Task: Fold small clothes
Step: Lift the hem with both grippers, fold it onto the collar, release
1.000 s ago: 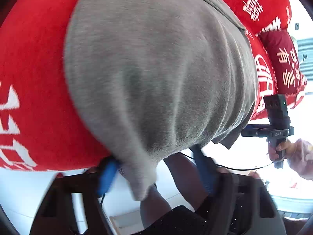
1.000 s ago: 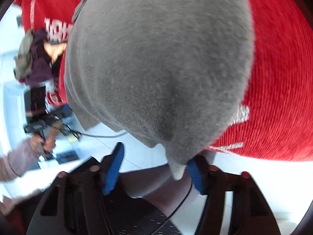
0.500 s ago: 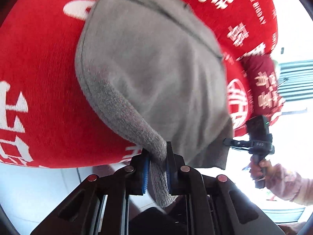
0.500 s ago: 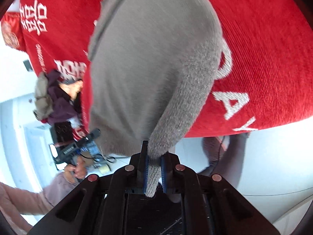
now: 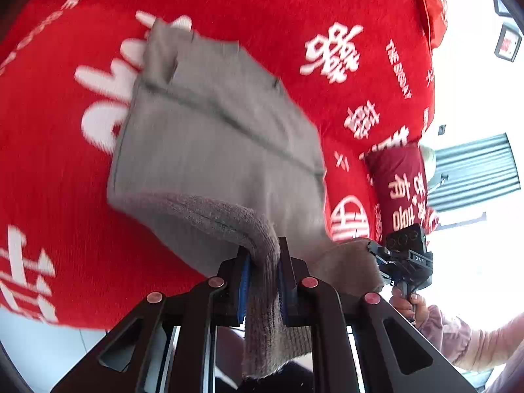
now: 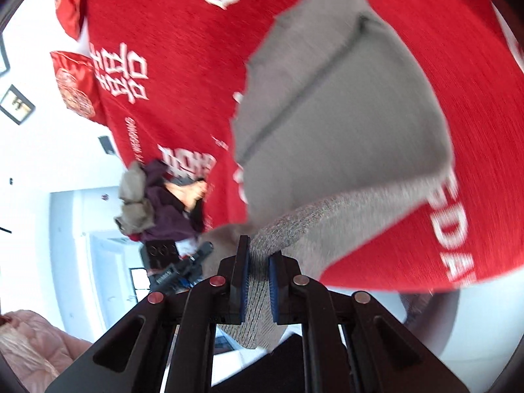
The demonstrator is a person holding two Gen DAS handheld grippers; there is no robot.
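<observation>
Left wrist view: left gripper (image 5: 262, 281) at bottom centre, jaws clamped on the ribbed edge of the grey garment (image 5: 216, 137). A strip of the knit hangs down between the blue pads (image 5: 243, 290). Rest of the garment spreads up and left across the middle of the frame, lying over the red blanket (image 5: 294, 16) with white characters, which fills most of the picture. Seam line runs diagonally across the cloth. Right gripper (image 5: 386, 270) shows at lower right, pinching the other end of the same edge; person's hand (image 5: 407, 304) on its handle just below, pink sleeve (image 5: 458, 337) towards the corner.

Right wrist view: right gripper (image 6: 257, 281) at bottom centre, jaws tight on the grey garment (image 6: 344, 121) edge, cloth pinched between the blue pads (image 6: 274, 291). Garment fans to the upper right over the red blanket (image 6: 170, 32). Left gripper (image 6: 201, 255) at lower left, grey cloth leading to it. Pile of clothes (image 6: 154, 196), beige and dark purple, at mid left on the blanket. Motion blur in both views.
</observation>
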